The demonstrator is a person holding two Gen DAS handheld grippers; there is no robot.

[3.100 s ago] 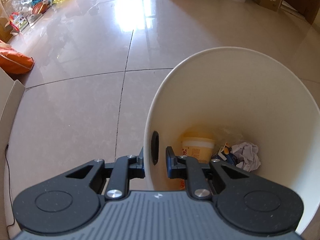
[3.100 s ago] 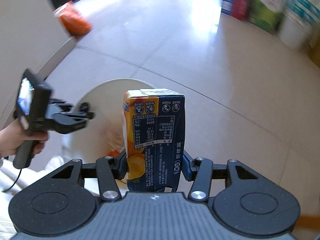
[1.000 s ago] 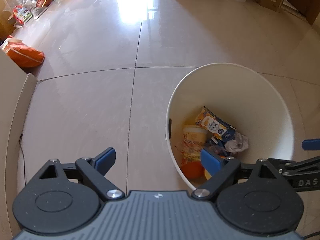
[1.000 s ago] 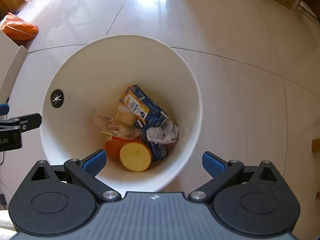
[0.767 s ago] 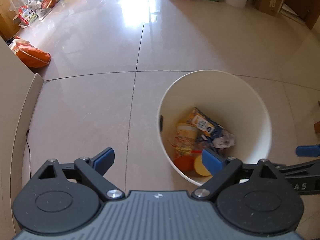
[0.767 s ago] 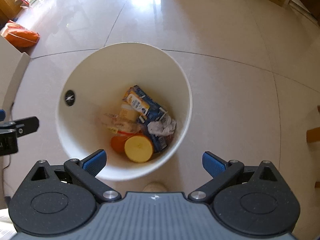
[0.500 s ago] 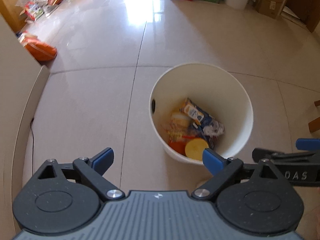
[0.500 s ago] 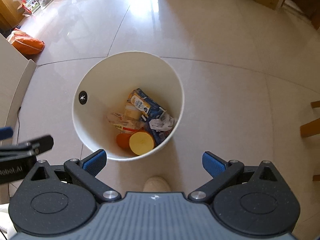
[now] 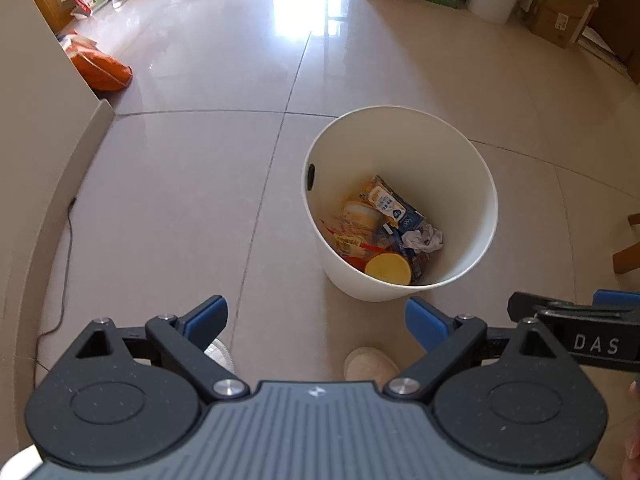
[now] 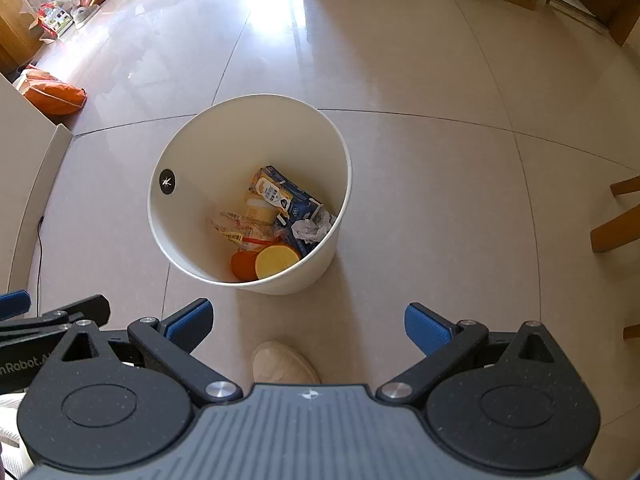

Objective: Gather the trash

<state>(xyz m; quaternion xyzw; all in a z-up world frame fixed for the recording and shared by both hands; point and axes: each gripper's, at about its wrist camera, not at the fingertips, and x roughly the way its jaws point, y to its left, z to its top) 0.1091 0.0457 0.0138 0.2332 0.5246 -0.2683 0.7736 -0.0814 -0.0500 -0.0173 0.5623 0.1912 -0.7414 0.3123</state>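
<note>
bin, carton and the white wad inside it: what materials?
White bin: looks like moulded plastic, smooth matte wall, thin even rim, round handle hole. Blue and orange carton: printed paperboard, flat creased panels, likely coated but the sheen is unclear. White wad: crumpled paper or tissue, sharp irregular folds; which of the two cannot be told.

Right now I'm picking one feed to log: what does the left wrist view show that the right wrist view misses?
Only the left wrist view shows the black floor cable and a second shoe. Only the right shows the black sticker on the bin's wall. Both show the white bin, the juice carton inside, and open, empty grippers, left and right.
</note>
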